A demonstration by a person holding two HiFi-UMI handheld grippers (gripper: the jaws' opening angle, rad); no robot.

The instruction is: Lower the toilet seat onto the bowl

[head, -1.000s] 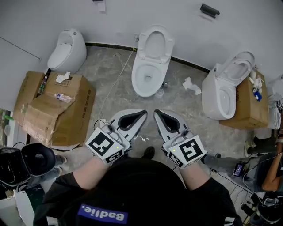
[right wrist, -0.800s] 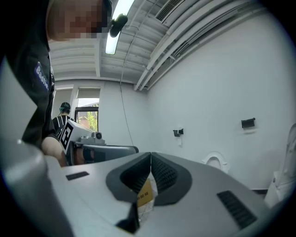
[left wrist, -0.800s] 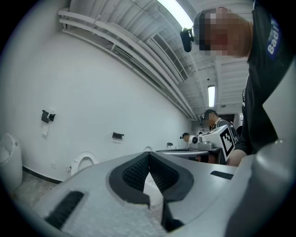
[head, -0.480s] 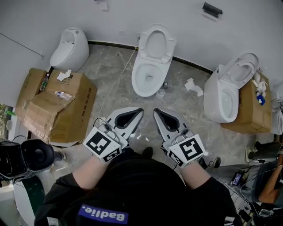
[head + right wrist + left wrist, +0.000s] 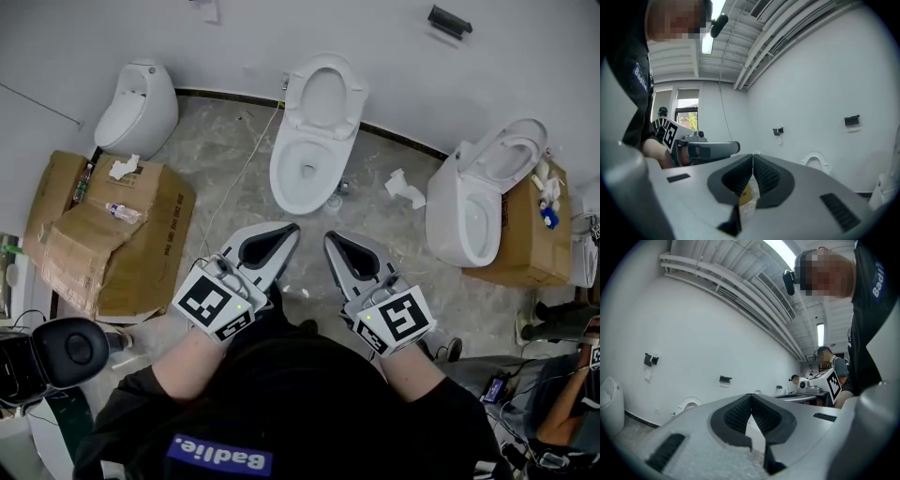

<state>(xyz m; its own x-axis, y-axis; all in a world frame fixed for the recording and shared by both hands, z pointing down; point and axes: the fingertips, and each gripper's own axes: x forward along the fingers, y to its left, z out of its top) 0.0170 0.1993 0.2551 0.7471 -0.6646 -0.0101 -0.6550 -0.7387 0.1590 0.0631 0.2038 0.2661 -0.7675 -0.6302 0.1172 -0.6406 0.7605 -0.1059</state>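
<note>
The middle white toilet (image 5: 305,169) stands against the wall with its seat (image 5: 324,96) raised upright against the tank. Both grippers hover side by side just in front of its bowl, pointing at it and apart from it. My left gripper (image 5: 292,228) is shut with nothing between its jaws, and so is my right gripper (image 5: 330,237). In the left gripper view the shut left gripper (image 5: 751,396) points at the wall, with the raised seat (image 5: 689,405) low on the left. In the right gripper view the shut right gripper (image 5: 753,156) has a raised seat (image 5: 816,161) to its right.
A closed white toilet (image 5: 134,108) stands at the far left, behind flattened cardboard boxes (image 5: 103,234). Another toilet (image 5: 469,211) with raised seat sits at the right beside a cardboard box (image 5: 534,244). Crumpled paper (image 5: 403,187) lies on the floor. Other people work at the right.
Both grippers have moved forward, closer to the middle toilet's bowl. Their jaws stay shut and empty, and the seat is still raised.
</note>
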